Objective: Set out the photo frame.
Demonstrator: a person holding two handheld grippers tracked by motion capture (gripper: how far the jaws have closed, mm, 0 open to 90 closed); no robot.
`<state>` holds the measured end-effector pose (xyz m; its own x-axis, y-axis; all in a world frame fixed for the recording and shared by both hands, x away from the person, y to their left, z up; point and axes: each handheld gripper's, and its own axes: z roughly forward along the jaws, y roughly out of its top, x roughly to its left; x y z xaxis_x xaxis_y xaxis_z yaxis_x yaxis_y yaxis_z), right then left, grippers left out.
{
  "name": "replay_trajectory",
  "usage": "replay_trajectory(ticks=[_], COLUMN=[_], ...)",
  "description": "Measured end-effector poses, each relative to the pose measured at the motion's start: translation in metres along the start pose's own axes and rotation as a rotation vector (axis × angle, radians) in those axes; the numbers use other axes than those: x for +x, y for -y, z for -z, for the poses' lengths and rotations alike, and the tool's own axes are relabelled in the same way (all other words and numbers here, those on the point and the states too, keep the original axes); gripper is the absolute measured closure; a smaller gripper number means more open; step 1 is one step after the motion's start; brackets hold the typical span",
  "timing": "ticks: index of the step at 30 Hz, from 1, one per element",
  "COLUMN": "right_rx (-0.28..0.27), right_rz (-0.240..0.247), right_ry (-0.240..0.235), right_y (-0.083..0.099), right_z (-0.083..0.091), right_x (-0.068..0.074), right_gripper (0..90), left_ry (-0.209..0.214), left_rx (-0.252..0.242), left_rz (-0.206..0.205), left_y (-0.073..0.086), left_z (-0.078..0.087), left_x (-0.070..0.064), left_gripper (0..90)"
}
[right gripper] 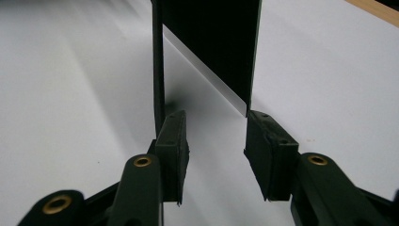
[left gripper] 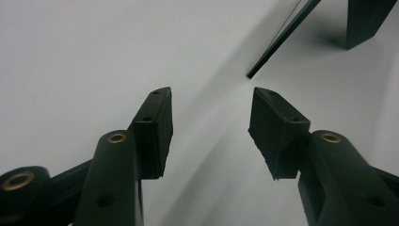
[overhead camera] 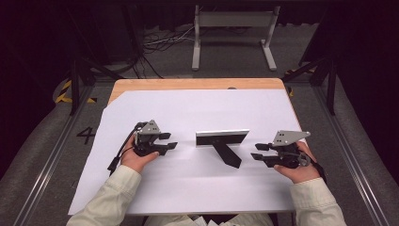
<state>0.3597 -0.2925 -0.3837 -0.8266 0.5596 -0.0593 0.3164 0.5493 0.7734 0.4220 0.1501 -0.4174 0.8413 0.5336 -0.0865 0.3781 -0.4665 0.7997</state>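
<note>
A picture frame (overhead camera: 222, 138) stands upright on the white sheet (overhead camera: 197, 108), black back toward me, propped by a black stand leg (overhead camera: 227, 155). My left gripper (overhead camera: 172, 140) rests on the sheet to its left, open, jaws pointing at the frame. In the left gripper view the open gripper (left gripper: 211, 101) holds nothing; the frame's thin edge (left gripper: 282, 37) and the leg (left gripper: 364, 21) lie ahead. My right gripper (overhead camera: 254, 151) lies right of the leg, open. In the right gripper view the gripper (right gripper: 215, 120) faces the frame's black back (right gripper: 211, 42), just short of it.
The white sheet covers most of a wooden table (overhead camera: 188, 84), whose bare edge shows at the far side (right gripper: 376, 7). Beyond the table stand a white metal rack (overhead camera: 233, 21) and loose cables (overhead camera: 160, 40) on the floor. Dark rails (overhead camera: 350, 155) flank the table.
</note>
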Motion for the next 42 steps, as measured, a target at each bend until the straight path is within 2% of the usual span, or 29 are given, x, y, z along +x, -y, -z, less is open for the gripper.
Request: replay_trajectory(ticks=[5,10,15,17,24,26,36,40,42], right_rx=[-0.007,-0.008,-0.009,-0.014,-0.016,-0.018,-0.026,-0.030,-0.032], right_rz=[0.004,0.002,-0.017,-0.019,-0.003,0.005,0.013,0.016,0.017], right_ry=[0.003,-0.001,-0.003,-0.004,-0.019,-0.021,-0.008,-0.008,-0.007], right_y=[-0.001,-0.001,-0.002,-0.002,-0.003,-0.004,-0.005,-0.006,-0.007], right_z=[0.001,0.002,0.004,0.006,0.006,0.006,0.009,0.011,0.012], right_x=[0.000,-0.001,-0.001,-0.001,0.001,0.001,0.001,0.001,0.002], right_gripper=[59.1,61.8,66.7,67.9,70.6,70.6,71.0,71.4,71.6], left_ry=[0.028,0.011,-0.030,-0.024,0.001,-0.001,0.028,0.043,0.076], left_rx=[-0.043,-0.041,-0.078,-0.088,-0.067,-0.053,-0.020,-0.012,-0.012], left_rz=[0.038,0.045,0.017,0.030,0.040,0.023,0.022,0.009,-0.002], left_y=[-0.006,-0.012,-0.015,-0.014,-0.023,-0.026,-0.026,-0.025,-0.024], left_z=[-0.001,-0.010,-0.023,-0.028,-0.039,-0.045,-0.062,-0.067,-0.070], left_x=[0.001,-0.001,0.003,0.005,0.005,0.002,-0.002,-0.005,-0.008], left_gripper=[55.0,59.1,68.5,71.7,87.5,89.7,90.0,90.0,90.0])
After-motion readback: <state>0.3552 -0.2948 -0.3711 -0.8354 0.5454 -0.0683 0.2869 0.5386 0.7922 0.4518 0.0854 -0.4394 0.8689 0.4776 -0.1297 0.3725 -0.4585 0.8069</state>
